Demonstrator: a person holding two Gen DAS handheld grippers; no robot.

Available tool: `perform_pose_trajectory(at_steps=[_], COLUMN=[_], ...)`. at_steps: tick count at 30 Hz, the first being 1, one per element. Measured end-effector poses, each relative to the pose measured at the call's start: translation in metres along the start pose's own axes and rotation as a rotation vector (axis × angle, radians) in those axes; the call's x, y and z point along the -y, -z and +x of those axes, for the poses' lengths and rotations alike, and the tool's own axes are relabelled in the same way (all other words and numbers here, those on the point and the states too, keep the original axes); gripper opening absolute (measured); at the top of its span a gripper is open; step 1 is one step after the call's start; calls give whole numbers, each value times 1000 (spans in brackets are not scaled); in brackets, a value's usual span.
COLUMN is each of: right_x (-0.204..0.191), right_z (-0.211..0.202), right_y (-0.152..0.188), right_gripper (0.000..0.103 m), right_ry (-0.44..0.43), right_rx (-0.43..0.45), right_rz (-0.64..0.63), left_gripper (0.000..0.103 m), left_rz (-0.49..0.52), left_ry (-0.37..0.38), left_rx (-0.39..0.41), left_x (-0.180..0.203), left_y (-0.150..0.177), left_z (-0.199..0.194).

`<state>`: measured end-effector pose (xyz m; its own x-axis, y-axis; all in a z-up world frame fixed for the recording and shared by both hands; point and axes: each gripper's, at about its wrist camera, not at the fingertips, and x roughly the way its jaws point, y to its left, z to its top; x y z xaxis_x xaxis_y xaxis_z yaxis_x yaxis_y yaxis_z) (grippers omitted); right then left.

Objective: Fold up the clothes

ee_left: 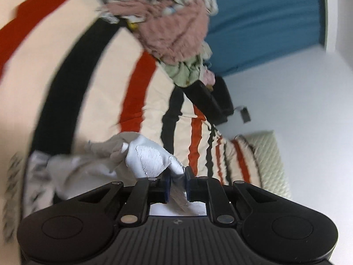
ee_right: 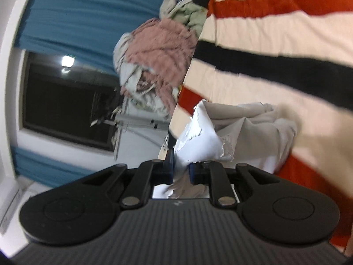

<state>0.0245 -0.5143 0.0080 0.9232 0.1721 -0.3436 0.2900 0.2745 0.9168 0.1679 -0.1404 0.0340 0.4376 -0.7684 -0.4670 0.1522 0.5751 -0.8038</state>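
Left gripper [ee_left: 177,182]: its fingers [ee_left: 166,185] are clamped on a fold of the pale garment [ee_left: 106,159]; cloth fills the narrow gap between the blue pads.
Pale garment, left view: a beige-grey piece with a white cracked print patch [ee_left: 150,160], bunched up just ahead of the gripper and trailing to the left over the bed.
Bedspread [ee_left: 106,70]: cream with broad red and black stripes; it covers the bed under the garment.
Clothes pile [ee_left: 174,31]: a heap on the bedspread beyond the garment, well apart from it; a fuzzy pink piece on top, whitish patterned cloth behind, a light green piece [ee_left: 185,71] at its right end.
Dark item [ee_left: 211,101]: black, lying just past the green piece; too blurred to tell what it is.
Pillow [ee_left: 269,154]: cream, quilted, at the right end of the bed.
Containers: none can be made out in either view; the clothes lie loose on the bed.
Curtain [ee_right: 88,11]: blue, hanging behind the pile, around a dark window [ee_right: 66,101].
Right gripper [ee_right: 181,173]: fingers [ee_right: 168,167] pinched on another edge of the same garment, white printed cloth held between the pads.
Pale garment, right view [ee_right: 253,128]: crumpled on the bedspread just in front of the gripper, its white printed part raised toward the fingers.
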Motion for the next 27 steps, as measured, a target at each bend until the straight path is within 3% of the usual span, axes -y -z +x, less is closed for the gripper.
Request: perform_pose_trajectory(at_steps=[6,10,14,17,19,24,27], right_x=[-15,-43,-53,-24,-3,62,101], right_z=[58,99,125,145,156,166,172], right_y=[-92,-154,-192,-196,-194,-162,-143], right_gripper=[17,17,17,17,17,17,18], right_ry=[23,11,-32,-11,17,170,262], right_rx=[67,106,175,217,222,98,24], right_rz=[-63,-172,-296,-379,-409,-339,-297], left_gripper=[13,13,13,14,14,12,15], left_rz=[160,261,361,441,493,542,595], left_ry=[-60,-58,12,36,-10,-176,-229], left_rx=[-23,39,133,177,161,3,-13], left_x=[71,117,144,140,117,25,9], left_y=[-59,-109,-134,-130,-110,-40,-14], left_z=[112,194,252,295,324,346,336])
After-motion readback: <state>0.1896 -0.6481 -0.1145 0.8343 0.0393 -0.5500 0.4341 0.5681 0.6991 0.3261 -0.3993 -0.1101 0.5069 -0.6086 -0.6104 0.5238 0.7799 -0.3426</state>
